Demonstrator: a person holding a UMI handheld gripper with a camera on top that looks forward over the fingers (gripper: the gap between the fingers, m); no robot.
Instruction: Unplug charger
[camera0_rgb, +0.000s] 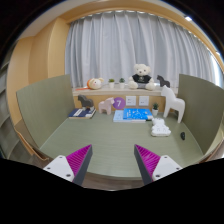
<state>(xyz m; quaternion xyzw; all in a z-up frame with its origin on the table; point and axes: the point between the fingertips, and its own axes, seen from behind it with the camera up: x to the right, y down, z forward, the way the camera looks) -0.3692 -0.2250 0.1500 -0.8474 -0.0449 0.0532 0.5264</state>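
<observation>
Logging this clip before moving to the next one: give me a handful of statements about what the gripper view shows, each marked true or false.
1. The gripper is open, with nothing between its fingers. True.
2. A teddy bear sits on the shelf before the curtains. True.
3. The white power strip lies between the fingers. False: it lies well beyond them, on the green table.
4. A white toy horse stands near the power strip. True.
5. The curtains are drawn open onto a window. False: they hang closed.
6. The blue box sits on the shelf. False: it is on the table.
</observation>
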